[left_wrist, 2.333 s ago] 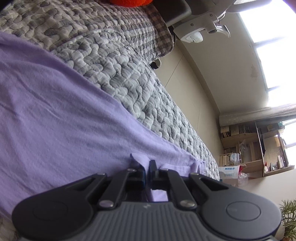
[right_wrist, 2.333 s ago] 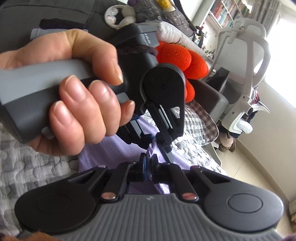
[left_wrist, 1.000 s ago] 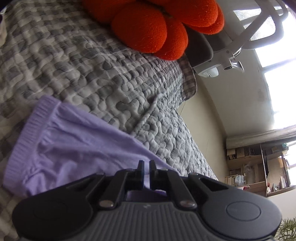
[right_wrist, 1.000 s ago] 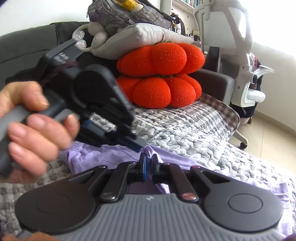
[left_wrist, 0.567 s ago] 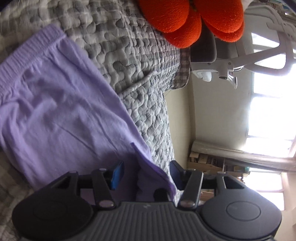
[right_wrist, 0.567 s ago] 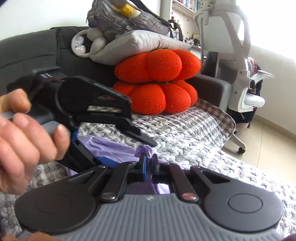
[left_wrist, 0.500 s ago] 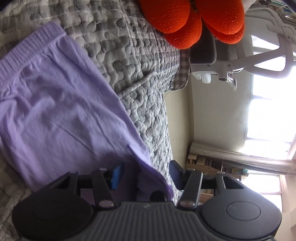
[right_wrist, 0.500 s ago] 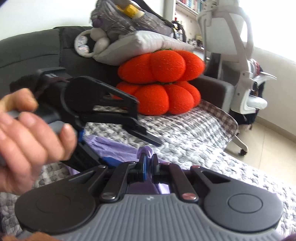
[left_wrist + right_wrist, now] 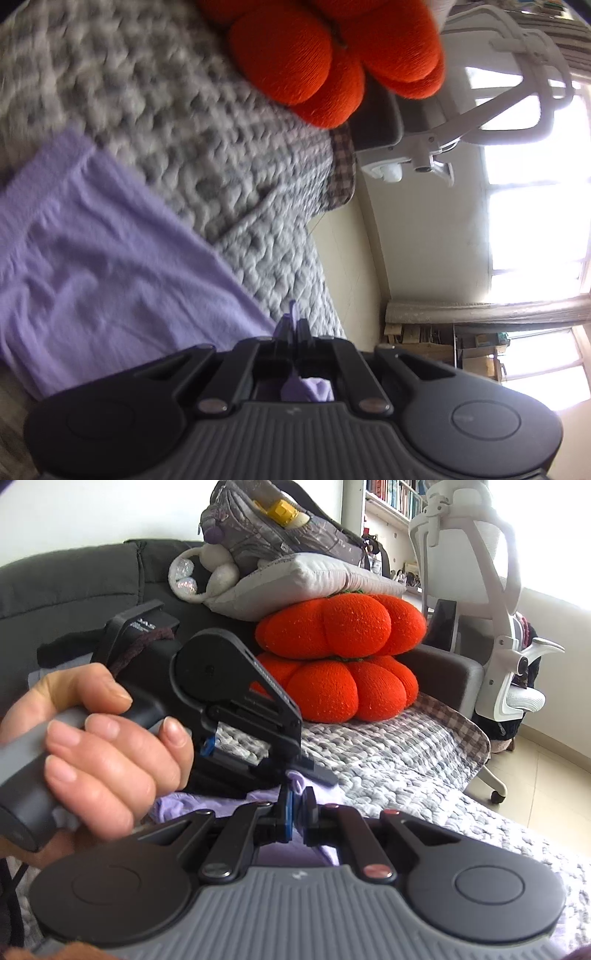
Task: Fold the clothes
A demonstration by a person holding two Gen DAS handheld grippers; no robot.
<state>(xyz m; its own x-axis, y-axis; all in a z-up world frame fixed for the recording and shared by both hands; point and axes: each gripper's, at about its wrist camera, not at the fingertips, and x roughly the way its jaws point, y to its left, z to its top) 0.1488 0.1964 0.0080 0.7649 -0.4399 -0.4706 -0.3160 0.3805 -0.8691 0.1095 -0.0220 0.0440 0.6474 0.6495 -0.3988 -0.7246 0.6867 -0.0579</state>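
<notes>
— What have your two tongs got right now?

— My left gripper has its jaws pinched tight together on an edge of the lilac, soft knit garment; a little tuft of the cloth pokes up between the tips. My right gripper is closed just as tightly on another fold of that same lilac cloth, right beside the left one's tips.

— Where's the garment lying?

— Spread on the grey-and-white quilted cover over the sofa seat, with its ribbed band at the far left of my left view. That view is smeared, so I'd only say it looks flat with a few wrinkles.

— Can you see the other hand?

— Yes, from the right camera: the person's left hand wrapped round the grey handle of the left tool. Behind it sit two stacked orange pumpkin-shaped knitted cushions, and a white mesh office chair stands beyond the sofa's arm.
</notes>
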